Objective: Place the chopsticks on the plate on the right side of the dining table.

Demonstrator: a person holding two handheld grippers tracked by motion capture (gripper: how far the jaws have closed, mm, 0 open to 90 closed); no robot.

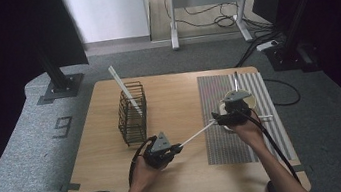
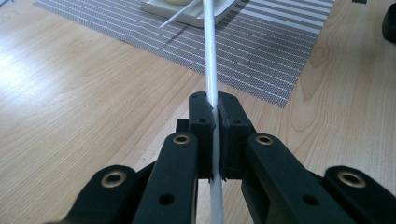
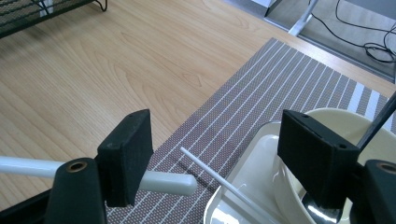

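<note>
High view: floor marking "9" (image 1: 63,126)

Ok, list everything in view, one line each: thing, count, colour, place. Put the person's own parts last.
table: one, light wood, centre of the high view
placemat: one, grey with white stripes, right half of the table
wire basket: one, black, left of the table's middle
stick in basket: one, white, leaning out of its top
held chopstick: one, white, clamped in the left gripper, tip toward the tray
loose chopstick: one, white, resting on the tray's rim
tray: one, cream, on the placemat
bowl: one, cream, on the tray
spoon: one, metal, in the bowl
desk: one, grey legs, behind the table
left gripper: black, shut on the chopstick
right gripper: black, open over the tray
</note>
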